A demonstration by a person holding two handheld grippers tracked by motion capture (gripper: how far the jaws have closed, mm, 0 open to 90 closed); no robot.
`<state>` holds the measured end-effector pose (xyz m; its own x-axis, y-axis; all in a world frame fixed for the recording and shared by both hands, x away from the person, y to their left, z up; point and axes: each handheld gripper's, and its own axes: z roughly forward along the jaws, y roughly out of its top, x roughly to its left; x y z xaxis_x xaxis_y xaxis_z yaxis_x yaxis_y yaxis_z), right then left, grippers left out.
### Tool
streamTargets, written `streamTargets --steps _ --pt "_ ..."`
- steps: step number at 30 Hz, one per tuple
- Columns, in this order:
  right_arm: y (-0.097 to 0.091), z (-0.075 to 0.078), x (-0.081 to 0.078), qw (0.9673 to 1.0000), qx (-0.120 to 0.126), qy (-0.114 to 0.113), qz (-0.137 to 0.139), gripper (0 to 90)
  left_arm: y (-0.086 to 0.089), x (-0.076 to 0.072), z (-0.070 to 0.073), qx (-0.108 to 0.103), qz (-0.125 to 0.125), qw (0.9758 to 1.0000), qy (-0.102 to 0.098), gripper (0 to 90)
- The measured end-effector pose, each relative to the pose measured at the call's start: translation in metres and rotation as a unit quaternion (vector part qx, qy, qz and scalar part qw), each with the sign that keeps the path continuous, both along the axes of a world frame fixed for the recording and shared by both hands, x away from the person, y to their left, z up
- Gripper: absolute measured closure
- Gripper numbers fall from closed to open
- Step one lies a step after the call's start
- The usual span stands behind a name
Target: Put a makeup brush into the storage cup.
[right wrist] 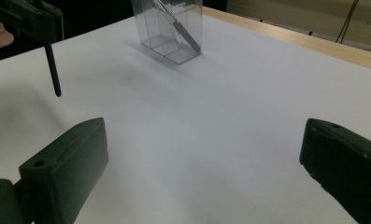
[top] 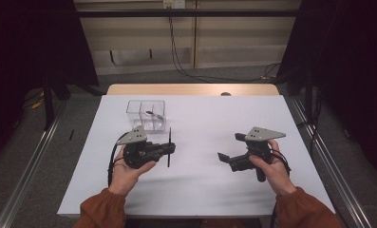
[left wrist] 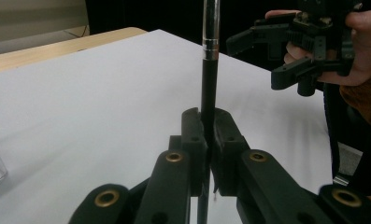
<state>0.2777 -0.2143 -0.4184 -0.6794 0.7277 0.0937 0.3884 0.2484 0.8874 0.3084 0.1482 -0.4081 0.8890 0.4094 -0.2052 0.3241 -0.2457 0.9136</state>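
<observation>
A white table with a wooden far edge carries a clear box standing near its far left corner.

My left gripper has its jaws clamped on a black pen that stands upright, a silver band partway up it. Beyond it, over the white table, my right hand holds the right gripper, jaws spread apart.
</observation>
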Motion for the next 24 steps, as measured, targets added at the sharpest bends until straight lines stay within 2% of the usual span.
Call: streamTargets --steps 2,7,13,16,24 --pt "-0.004 -0.001 -0.002 1.0 0.006 0.002 -0.003 1.1 0.0 0.0 -0.001 0.001 0.001 1.0 0.0 85.2" --pt "-0.018 -0.001 -0.009 0.9997 0.001 -0.003 -0.022 0.7 0.003 0.001 -0.001 0.0 0.004 1.0 0.001 85.3" --pt "-0.034 -0.007 -0.02 0.9993 0.015 -0.007 -0.032 0.5 0.007 0.005 0.002 -0.003 0.014 0.9999 -0.001 85.2" --pt "-0.04 -0.008 -0.022 0.9983 0.019 -0.016 -0.053 0.2 0.009 0.007 0.003 -0.004 0.019 0.9998 -0.002 85.2" --pt "-0.045 -0.016 -0.029 0.9976 0.02 -0.018 -0.064 0.5 0.014 0.014 0.009 -0.014 0.032 0.9993 -0.012 85.2"
